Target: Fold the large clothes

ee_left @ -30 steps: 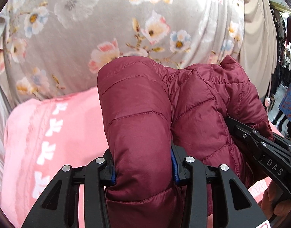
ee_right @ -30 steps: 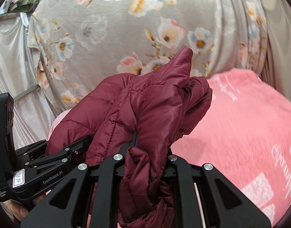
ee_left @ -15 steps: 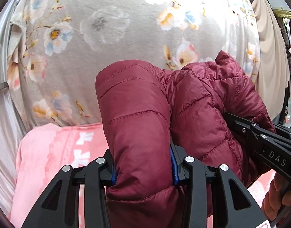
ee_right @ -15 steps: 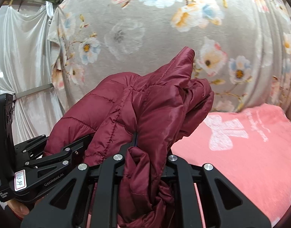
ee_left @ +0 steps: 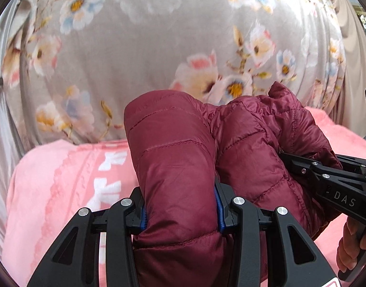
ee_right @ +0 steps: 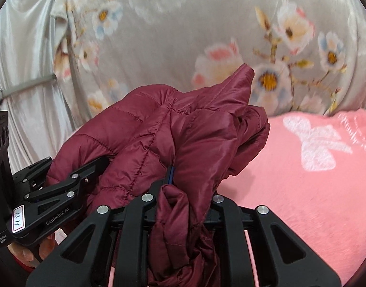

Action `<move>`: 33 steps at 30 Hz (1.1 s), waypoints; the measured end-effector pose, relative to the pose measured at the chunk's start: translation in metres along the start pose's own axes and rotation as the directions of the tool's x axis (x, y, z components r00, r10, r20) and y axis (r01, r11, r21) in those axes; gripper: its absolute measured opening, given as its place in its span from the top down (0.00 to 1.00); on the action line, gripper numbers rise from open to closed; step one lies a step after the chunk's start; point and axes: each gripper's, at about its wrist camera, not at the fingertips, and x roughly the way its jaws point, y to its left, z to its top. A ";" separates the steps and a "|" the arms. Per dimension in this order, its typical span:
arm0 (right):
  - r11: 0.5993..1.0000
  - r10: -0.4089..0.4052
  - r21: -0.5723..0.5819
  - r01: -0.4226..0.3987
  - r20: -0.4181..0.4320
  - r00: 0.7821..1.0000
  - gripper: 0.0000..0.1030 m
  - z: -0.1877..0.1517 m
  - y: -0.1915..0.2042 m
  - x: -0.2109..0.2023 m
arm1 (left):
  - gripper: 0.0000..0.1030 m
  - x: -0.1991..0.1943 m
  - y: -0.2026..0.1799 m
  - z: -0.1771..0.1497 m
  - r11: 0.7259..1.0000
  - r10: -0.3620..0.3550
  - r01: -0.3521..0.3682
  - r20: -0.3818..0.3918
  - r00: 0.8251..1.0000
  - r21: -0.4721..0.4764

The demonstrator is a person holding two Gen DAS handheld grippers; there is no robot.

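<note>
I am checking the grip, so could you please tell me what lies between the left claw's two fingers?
In the left wrist view, a puffy fold of the maroon quilted jacket fills the left claw.

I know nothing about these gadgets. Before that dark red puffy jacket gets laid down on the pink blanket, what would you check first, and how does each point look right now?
1. Left gripper has a firm hold: ok, a thick padded roll of the maroon jacket fills the space between its blue pads.
2. Right gripper has a hold: ok, though only on a thin bunched fold.
3. Jacket is spread flat for folding: not ok, it is crumpled between the two grippers.
4. Pink blanket is free where the jacket would land: ok on the part in view.
5. Hanging part of the jacket is free: cannot tell, it is hidden below the grippers.
</note>
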 end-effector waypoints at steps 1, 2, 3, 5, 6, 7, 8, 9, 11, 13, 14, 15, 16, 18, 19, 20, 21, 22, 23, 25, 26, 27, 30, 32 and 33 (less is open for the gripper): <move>1.000 0.000 0.007 0.000 -0.013 1.000 0.86 -0.004 -0.001 0.007 | 0.63 0.007 0.001 -0.006 1.000 0.002 -0.002 -0.016 1.000 -0.003; 1.000 0.000 0.016 0.000 -0.029 1.000 0.86 -0.009 -0.003 0.014 | 0.63 0.015 0.001 -0.012 1.000 0.002 -0.002 -0.034 0.999 -0.005; 1.000 0.001 0.026 0.000 -0.055 0.999 0.86 -0.015 -0.006 0.023 | 0.63 0.020 0.001 -0.016 1.000 0.003 -0.003 -0.049 0.999 -0.006; 0.999 0.001 0.047 0.004 -0.103 0.995 0.85 -0.026 -0.011 0.036 | 0.63 0.036 0.002 -0.030 1.000 0.003 -0.003 -0.105 0.994 -0.008; 0.998 -0.009 0.057 0.017 -0.143 0.990 0.83 -0.034 -0.015 0.044 | 0.62 0.042 0.003 -0.036 1.000 0.001 -0.002 -0.131 0.991 -0.012; 0.998 -0.021 0.062 0.032 -0.161 0.987 0.81 -0.039 -0.017 0.047 | 0.60 0.048 0.004 -0.042 1.000 0.015 -0.017 -0.157 0.988 -0.012; 0.996 -0.025 0.074 0.040 -0.185 0.982 0.76 -0.045 -0.022 0.049 | 0.56 0.052 0.005 -0.049 0.999 0.046 -0.047 -0.169 0.985 -0.004; 0.996 -0.021 0.086 0.039 -0.196 0.980 0.72 -0.049 -0.025 0.049 | 0.49 0.052 0.008 -0.052 0.998 0.052 -0.054 -0.182 0.982 -0.010; 0.992 -0.021 0.115 0.047 -0.217 0.976 0.63 -0.054 -0.032 0.046 | 0.43 0.053 0.014 -0.056 0.998 0.039 -0.049 -0.215 0.976 -0.040; 0.988 -0.039 0.135 0.072 -0.230 0.972 0.55 -0.055 -0.038 0.036 | 0.37 0.046 0.021 -0.057 0.995 0.026 -0.049 -0.250 0.968 -0.086; 0.987 -0.054 0.136 0.087 -0.231 0.971 0.50 -0.055 -0.040 0.029 | 0.35 0.044 0.024 -0.057 0.993 0.031 -0.060 -0.266 0.964 -0.100; 0.985 -0.075 0.134 0.108 -0.232 0.970 0.46 -0.054 -0.043 0.019 | 0.34 0.039 0.028 -0.056 0.990 0.041 -0.078 -0.290 0.956 -0.118; 0.983 -0.089 0.135 0.122 -0.230 0.969 0.45 -0.054 -0.044 0.011 | 0.34 0.034 0.032 -0.055 0.987 0.050 -0.094 -0.307 0.950 -0.129; 0.977 -0.127 0.141 0.159 -0.217 0.968 0.45 -0.047 -0.048 -0.009 | 0.33 0.022 0.037 -0.049 0.982 0.073 -0.127 -0.337 0.939 -0.142; 0.975 -0.141 0.143 0.172 -0.205 0.969 0.45 -0.042 -0.048 -0.018 | 0.34 0.017 0.038 -0.045 0.979 0.082 -0.139 -0.342 0.936 -0.146; 0.973 -0.148 0.145 0.177 -0.193 0.970 0.49 -0.036 -0.047 -0.025 | 0.33 0.011 0.039 -0.038 0.976 0.100 -0.161 -0.348 0.932 -0.150; 0.974 -0.151 0.140 0.180 -0.191 0.970 0.54 -0.031 -0.044 -0.028 | 0.33 0.009 0.039 -0.033 0.973 0.117 -0.179 -0.357 0.927 -0.148; 0.975 -0.155 0.130 0.181 -0.191 0.969 0.57 -0.024 -0.040 -0.029 | 0.33 0.008 0.038 -0.027 0.969 0.129 -0.196 -0.369 0.920 -0.150; 0.977 -0.160 0.107 0.183 -0.192 0.968 0.66 -0.015 -0.032 -0.029 | 0.33 0.009 0.036 -0.022 0.967 0.129 -0.201 -0.380 0.916 -0.156; 0.981 -0.163 0.067 0.179 -0.197 0.967 0.72 -0.004 -0.017 -0.023 | 0.33 0.011 0.032 -0.011 0.962 0.122 -0.207 -0.395 0.910 -0.179; 0.983 -0.161 0.053 0.174 -0.197 0.967 0.72 0.000 -0.011 -0.020 | 0.33 0.015 0.027 -0.005 0.961 0.126 -0.213 -0.403 0.907 -0.178; 0.983 -0.170 0.032 0.180 -0.194 0.966 0.72 0.003 -0.003 -0.015 | 0.33 0.018 0.024 -0.002 0.960 0.136 -0.222 -0.407 0.903 -0.172; 0.980 -0.197 -0.018 0.198 -0.205 0.959 0.72 0.006 0.010 0.009 | 0.33 0.033 0.011 0.002 0.955 0.187 -0.265 -0.418 0.889 -0.136; 0.979 -0.203 -0.022 0.203 -0.229 0.952 0.72 0.000 0.011 0.027 | 0.33 0.048 0.004 -0.002 0.948 0.220 -0.297 -0.438 0.872 -0.114; 0.978 -0.208 -0.022 0.209 -0.238 0.949 0.72 -0.003 0.010 0.032 | 0.33 0.053 0.003 -0.005 0.946 0.225 -0.304 -0.447 0.866 -0.112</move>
